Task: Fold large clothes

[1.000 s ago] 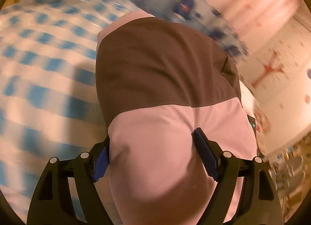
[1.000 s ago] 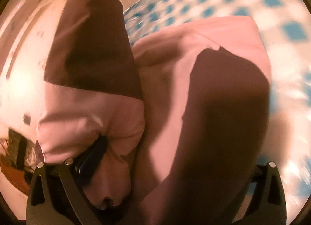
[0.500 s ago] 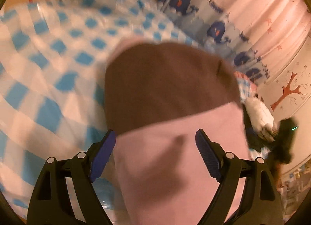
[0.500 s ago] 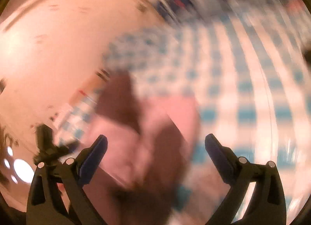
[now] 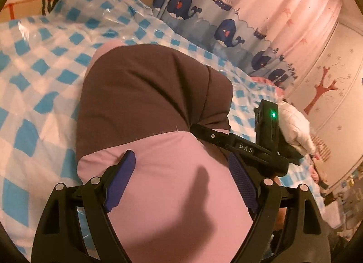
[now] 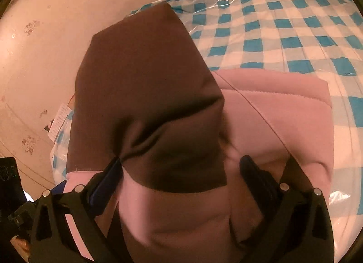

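Observation:
A pink and brown garment (image 5: 145, 95) lies folded on the blue-checked bed sheet (image 5: 34, 63), which is under clear plastic. My left gripper (image 5: 181, 181) hovers open over the pink part, its pads wide apart and not pinching the cloth. In the right wrist view a brown flap (image 6: 145, 85) stands up over the pink layer (image 6: 283, 108). My right gripper (image 6: 181, 172) is open at full width astride that fold, its left fingertip (image 6: 113, 167) pushing into the brown cloth and creasing it. In the left wrist view, one of the right gripper's fingers (image 5: 211, 134) touches the brown edge.
A curtain with blue whales (image 5: 226, 31) hangs behind the bed. A white bundle (image 5: 295, 124) lies at the bed's right. A bare wall (image 6: 45, 47) runs close along the bed, with a sheet of paper (image 6: 59, 122) by it. Checked sheet (image 6: 295, 24) extends beyond the garment.
My left gripper has let go of the pink fold and opened wider. My right gripper let go, swung away from the garment, then came back onto the brown flap.

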{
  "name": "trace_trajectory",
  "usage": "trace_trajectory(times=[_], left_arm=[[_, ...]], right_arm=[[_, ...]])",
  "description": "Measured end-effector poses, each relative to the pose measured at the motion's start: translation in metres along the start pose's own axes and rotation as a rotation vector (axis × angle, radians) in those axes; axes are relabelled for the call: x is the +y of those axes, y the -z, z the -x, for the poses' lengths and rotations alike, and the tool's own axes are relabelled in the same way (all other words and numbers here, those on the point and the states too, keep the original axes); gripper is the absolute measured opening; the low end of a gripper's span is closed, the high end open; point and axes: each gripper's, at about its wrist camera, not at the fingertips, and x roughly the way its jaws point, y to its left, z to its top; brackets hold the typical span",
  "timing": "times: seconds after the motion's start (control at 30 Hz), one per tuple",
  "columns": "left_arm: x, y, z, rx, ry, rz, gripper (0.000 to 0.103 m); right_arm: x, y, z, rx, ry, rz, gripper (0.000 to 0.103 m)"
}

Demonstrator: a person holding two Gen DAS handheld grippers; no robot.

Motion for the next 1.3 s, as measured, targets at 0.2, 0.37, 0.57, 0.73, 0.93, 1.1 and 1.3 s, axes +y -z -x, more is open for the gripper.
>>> trace_trajectory(times=[0.2, 0.37, 0.57, 0.73, 0.93, 1.1, 1.3], left_arm=[[-0.013, -0.005, 0.032, -0.061, -0.122, -0.023, 0.08], [-0.048, -0.003, 0.068, -0.147, -0.282, -0.121, 0.088], [-0.079, 0.012, 0.087, -0.145, -0.397, -0.18, 0.088], [-0.091, 0.023, 0.1, -0.138, -0.444, -0.192, 0.09], [-0.09, 0.028, 0.115, -0.157, -0.493, -0.178, 0.091], [-0.088, 0.028, 0.122, -0.157, -0.505, -0.167, 0.091], [-0.085, 0.031, 0.124, -0.144, -0.508, -0.134, 0.091]], right_arm=[[0.034, -0.015, 0.07, -0.032, 0.069, 0.016, 0.097], [0.103, 0.015, 0.155, -0.212, 0.384, 0.278, 0.097], [0.132, 0.077, 0.201, -0.37, 0.5, 0.347, 0.097], [0.136, 0.094, 0.201, -0.33, 0.524, 0.335, 0.097], [0.146, 0.092, 0.197, -0.316, 0.535, 0.35, 0.097], [0.147, 0.088, 0.194, -0.301, 0.547, 0.338, 0.097], [0.149, 0.088, 0.193, -0.294, 0.564, 0.332, 0.097]])
